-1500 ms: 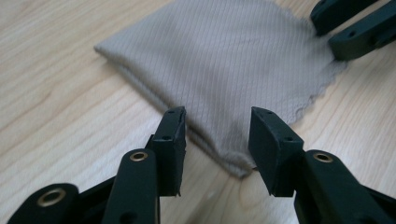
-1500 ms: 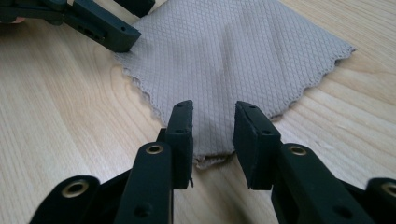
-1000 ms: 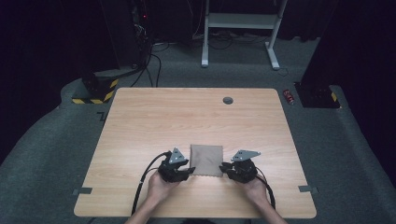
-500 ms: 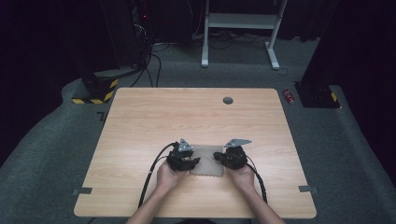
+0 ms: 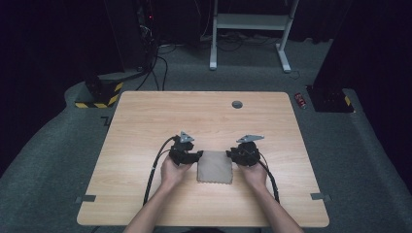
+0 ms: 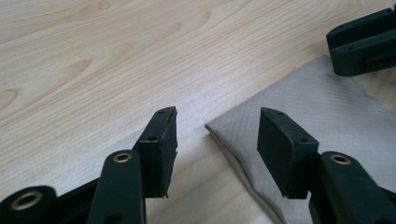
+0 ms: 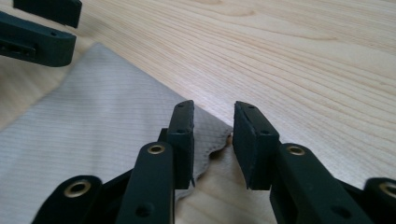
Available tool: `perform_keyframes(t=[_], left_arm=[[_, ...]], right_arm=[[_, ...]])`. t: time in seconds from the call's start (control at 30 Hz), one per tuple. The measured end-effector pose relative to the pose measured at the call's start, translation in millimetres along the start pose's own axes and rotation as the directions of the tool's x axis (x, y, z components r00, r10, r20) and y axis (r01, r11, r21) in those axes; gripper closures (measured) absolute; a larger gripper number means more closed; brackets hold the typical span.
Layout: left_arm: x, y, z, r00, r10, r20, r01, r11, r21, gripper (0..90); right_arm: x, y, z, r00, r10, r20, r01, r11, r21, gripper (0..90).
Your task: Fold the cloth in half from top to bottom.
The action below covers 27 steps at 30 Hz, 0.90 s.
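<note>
On the table (image 5: 145, 126), plain unmarked cloth (image 5: 214, 166)

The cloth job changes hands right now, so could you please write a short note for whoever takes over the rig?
Left gripper: open, jaws just widened, at the cloth's left far corner, nothing clamped.
Right gripper: open, jaws just widened, at the right far corner, pads off the fabric.
Cloth: folded, flat on the table near the front edge, between both grippers.
Done: a fold laid down, both corners let go.
Left: probably another fold or smoothing.
</note>
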<state>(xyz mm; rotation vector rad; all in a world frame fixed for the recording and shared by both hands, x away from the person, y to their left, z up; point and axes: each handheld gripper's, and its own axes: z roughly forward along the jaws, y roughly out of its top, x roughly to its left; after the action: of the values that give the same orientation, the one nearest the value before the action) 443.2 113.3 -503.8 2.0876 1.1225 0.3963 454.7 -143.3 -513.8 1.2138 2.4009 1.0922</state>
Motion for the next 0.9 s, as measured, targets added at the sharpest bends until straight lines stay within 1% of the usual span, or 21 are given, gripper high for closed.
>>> perform_keyframes(t=[0.03, 0.07, 0.13, 0.17, 0.23, 0.3, 0.33, 0.37, 0.4, 0.47, 0.5, 0.53, 0.63, 0.67, 0.7, 0.73, 0.77, 0.8, 0.83, 0.87, 0.9], left_arm=[[-1.1, 1.3, 3.6, 0.9996, 0.024, -0.014, -0.024, 0.9996, 0.017, 48.0], [-2.1, 0.9, 6.0, 0.9993, 0.03, -0.022, -0.029, 0.9993, 0.023, 49.2], [-0.8, -1.4, 11.8, 0.9992, 0.032, -0.023, -0.031, 0.998, 0.056, 54.1], [0.9, -2.6, 12.2, 0.9995, 0.03, -0.013, -0.029, 0.9987, 0.041, 56.7], [1.0, -1.6, 12.5, 0.9996, 0.023, 0.015, -0.024, 0.9988, 0.042, 66.2], [-1.5, -0.9, 12.9, 0.9986, 0.047, 0.024, -0.048, 0.998, 0.041, 75.6], [-2.3, -0.2, 13.2, 0.9977, 0.063, 0.026, -0.064, 0.9971, 0.042, 79.4], [-2.4, 0.2, 13.3, 0.9978, 0.063, 0.022, -0.063, 0.9971, 0.041, 82.9], [-1.6, 0.4, 13.8, 0.9983, 0.052, 0.028, -0.053, 0.9978, 0.039, 86.0], [4.2, 1.5, 14.8, 0.9988, 0.026, 0.042, -0.027, 0.9988, 0.04, 87.5], [5.2, 2.6, 15.2, 0.9987, 0.032, 0.039, -0.034, 0.9985, 0.043, 87.6], [5.1, 4.0, 16.1, 0.9986, 0.045, 0.028, -0.046, 0.998, 0.043, 87.9], [4.8, 7.3, 18.2, 0.9973, 0.073, 0.012, -0.074, 0.996, 0.05, 87.9], [6.0, 7.3, 18.8, 0.9976, 0.069, 0.012, -0.069, 0.9967, 0.043, 87.8], [7.2, 6.7, 19.1, 0.9985, 0.052, 0.015, -0.053, 0.9978, 0.039, 87.2], [8.7, 6.5, 18.4, 0.9991, 0.043, 0.004, -0.043, 0.9983, 0.039, 84.5], [9.6, 6.5, 16.8, 0.9995, 0.029, -0.009, -0.029, 0.9986, 0.045, 77.7], [10.0, 6.3, 14.1, 0.9999, 0.01, -0.007, -0.01, 0.9986, 0.052, 67.8], [9.2, 4.8, 9.3, 1.0, 0.001, -0.009, -0.001, 0.9989, 0.046, 58.9], [6.1, 1.7, 3.6, 1.0, -0.009, 0.001, 0.009, 0.9995, 0.03, 53.8], [1.5, -2.5, -1.7, 1.0, -0.006, 0.007, 0.006, 0.9998, 0.021, 50.8]], right_arm=[[0.1, 0.5, 1.6, 1.0, -0.004, 0.008, 0.004, 1.0, 0.01, 67.3], [-0.2, 0.5, 4.0, 0.9997, -0.015, 0.018, 0.015, 1.0, 0.018, 67.4], [-0.9, 0.3, 5.0, 0.9996, -0.017, 0.022, 0.017, 1.0, 0.016, 69.0], [-1.2, 0.4, 5.1, 0.9994, -0.023, 0.025, 0.022, 1.0, 0.017, 71.3], [-2.0, 0.3, 4.9, 0.9996, -0.023, 0.016, 0.023, 1.0, 0.02, 78.6], [-1.5, 0.8, 5.4, 0.9992, -0.038, 0.006, 0.038, 0.999, 0.019, 86.8], [-0.2, 1.2, 5.6, 0.9991, -0.042, 0.007, 0.042, 0.999, 0.022, 88.0], [1.1, 2.5, 5.9, 0.9987, -0.051, 0.012, 0.05, 0.998, 0.029, 88.4], [0.6, 4.1, 6.3, 0.9978, -0.065, 0.014, 0.064, 0.997, 0.033, 88.6], [0.3, 7.3, 7.4, 0.9973, -0.07, 0.021, 0.069, 0.997, 0.034, 88.8], [-0.4, 9.0, 8.0, 0.997, -0.075, 0.023, 0.074, 0.997, 0.034, 88.8], [-0.1, 10.4, 8.6, 0.9975, -0.065, 0.026, 0.064, 0.997, 0.035, 88.8], [-0.4, 10.9, 11.7, 0.9973, -0.065, 0.035, 0.063, 0.997, 0.033, 88.7], [-0.7, 10.2, 12.6, 0.9975, -0.061, 0.036, 0.06, 0.998, 0.031, 88.6], [-1.5, 10.1, 12.5, 0.9978, -0.058, 0.034, 0.057, 0.998, 0.027, 88.2], [-1.9, 10.2, 12.2, 0.998, -0.052, 0.035, 0.052, 0.998, 0.021, 87.0], [-2.0, 10.3, 11.3, 0.9977, -0.048, 0.048, 0.048, 0.999, 0.014, 81.5], [-2.4, 10.6, 9.5, 0.9984, -0.03, 0.048, 0.029, 1.0, 0.01, 72.9], [-3.2, 10.7, 7.0, 0.9993, -0.011, 0.036, 0.011, 1.0, 0.004, 65.8], [-2.6, 10.0, 3.4, 0.9997, -0.005, 0.024, 0.005, 1.0, -0.003, 62.8], [-0.1, 8.0, -1.0, 0.9999, -0.006, 0.01, 0.006, 1.0, -0.01, 61.5]])
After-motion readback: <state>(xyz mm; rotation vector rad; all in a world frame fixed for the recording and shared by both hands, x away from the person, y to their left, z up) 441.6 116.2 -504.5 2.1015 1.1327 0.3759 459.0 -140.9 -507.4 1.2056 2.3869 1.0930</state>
